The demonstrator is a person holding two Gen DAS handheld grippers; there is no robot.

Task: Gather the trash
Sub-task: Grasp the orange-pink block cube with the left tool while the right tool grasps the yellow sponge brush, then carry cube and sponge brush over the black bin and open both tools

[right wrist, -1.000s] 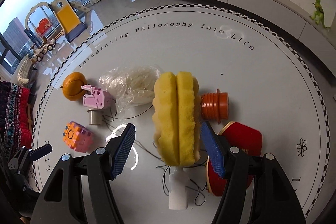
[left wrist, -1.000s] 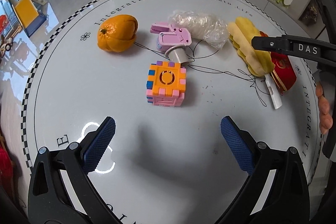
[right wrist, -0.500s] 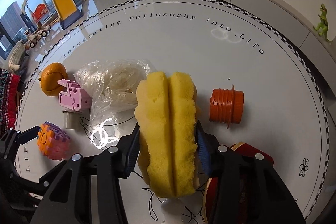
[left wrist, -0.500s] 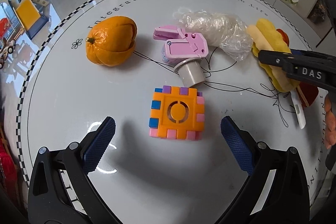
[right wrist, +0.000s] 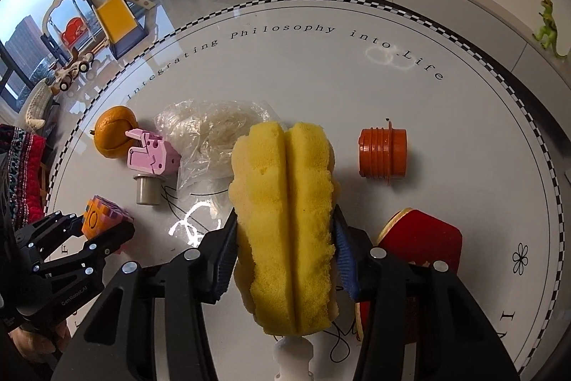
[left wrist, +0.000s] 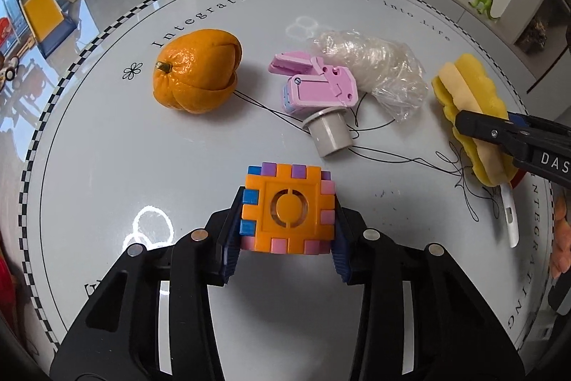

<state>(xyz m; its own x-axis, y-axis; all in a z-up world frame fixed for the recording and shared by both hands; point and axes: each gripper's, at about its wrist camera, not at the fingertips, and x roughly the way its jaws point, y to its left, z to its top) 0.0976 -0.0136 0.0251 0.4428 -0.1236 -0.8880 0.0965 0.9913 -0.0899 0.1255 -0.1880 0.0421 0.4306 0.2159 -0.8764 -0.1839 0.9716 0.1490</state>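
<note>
Our left tongs [left wrist: 287, 231] are closing on the toy cube [left wrist: 288, 209] between them; our right tongs [right wrist: 285, 252] clench the yellow sponge [right wrist: 285, 220] across its long axis, pointing away

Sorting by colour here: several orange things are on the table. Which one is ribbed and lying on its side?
The orange plastic cap, lying alone right of the yellow sponge. The peeled orange is smooth and round.

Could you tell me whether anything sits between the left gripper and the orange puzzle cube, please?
Nothing visible does. The left gripper is closing, with the orange puzzle cube with pink, blue and purple tabs directly between its blue pads. The grey plastic cap and thin black thread lie beyond it.
</note>
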